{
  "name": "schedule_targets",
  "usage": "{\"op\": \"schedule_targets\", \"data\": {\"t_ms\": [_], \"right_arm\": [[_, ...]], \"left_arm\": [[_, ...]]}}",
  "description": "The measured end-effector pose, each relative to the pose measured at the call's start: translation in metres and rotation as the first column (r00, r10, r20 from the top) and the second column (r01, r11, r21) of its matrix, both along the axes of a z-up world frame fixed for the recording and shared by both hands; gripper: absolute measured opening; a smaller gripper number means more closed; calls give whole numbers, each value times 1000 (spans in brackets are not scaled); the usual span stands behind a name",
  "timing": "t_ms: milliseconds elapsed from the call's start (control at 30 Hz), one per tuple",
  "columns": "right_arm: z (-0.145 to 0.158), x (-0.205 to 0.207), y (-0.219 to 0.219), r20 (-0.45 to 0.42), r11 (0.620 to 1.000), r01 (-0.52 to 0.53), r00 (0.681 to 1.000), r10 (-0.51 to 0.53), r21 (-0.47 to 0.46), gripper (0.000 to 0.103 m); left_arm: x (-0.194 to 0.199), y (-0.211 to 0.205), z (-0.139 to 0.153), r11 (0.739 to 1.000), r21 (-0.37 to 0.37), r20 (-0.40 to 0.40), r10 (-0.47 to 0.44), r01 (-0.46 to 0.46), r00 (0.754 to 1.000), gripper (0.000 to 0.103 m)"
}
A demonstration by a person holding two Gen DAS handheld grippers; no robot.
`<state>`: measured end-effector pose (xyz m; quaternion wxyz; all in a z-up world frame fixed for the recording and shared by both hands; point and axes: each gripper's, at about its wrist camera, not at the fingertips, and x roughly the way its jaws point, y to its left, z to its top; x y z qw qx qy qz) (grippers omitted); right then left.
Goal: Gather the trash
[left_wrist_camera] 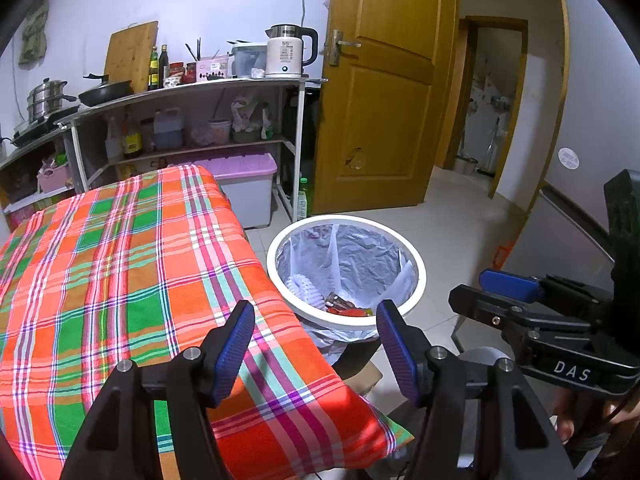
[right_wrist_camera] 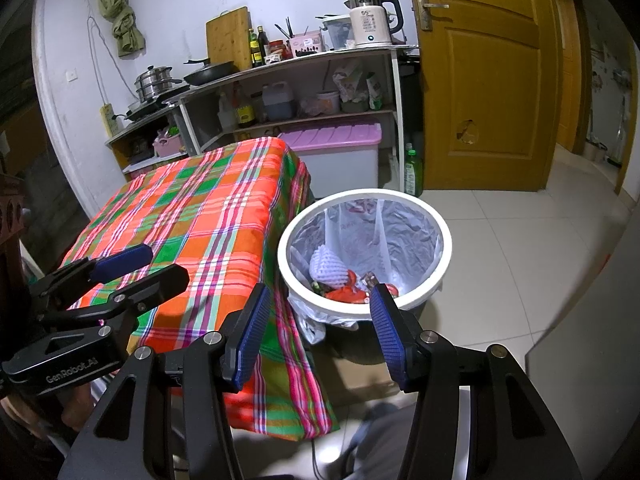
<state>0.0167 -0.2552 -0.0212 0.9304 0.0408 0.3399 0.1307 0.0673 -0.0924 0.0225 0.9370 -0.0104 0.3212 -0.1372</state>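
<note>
Left wrist view shows the left gripper (left_wrist_camera: 316, 344) with its blue pads wide apart and nothing between them, above the edge of the plaid table (left_wrist_camera: 120, 264). Right gripper (right_wrist_camera: 318, 328) is also wide open and holds nothing. Both point toward the white bin (right_wrist_camera: 440, 276), which stands on the floor just beside the table. Trash (right_wrist_camera: 344, 292) lies inside it: a white foam net (right_wrist_camera: 328, 266) and red wrappers.
</note>
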Motion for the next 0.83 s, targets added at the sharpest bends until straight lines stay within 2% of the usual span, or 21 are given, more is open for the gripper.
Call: {"op": "schedule_targets", "data": {"t_ms": [833], "right_arm": [[-7, 4, -5, -9, 1000, 3, 1000, -3, -1, 53]], "left_arm": [[5, 0, -9, 1000, -5, -19, -3, 3, 1000, 63]]}}
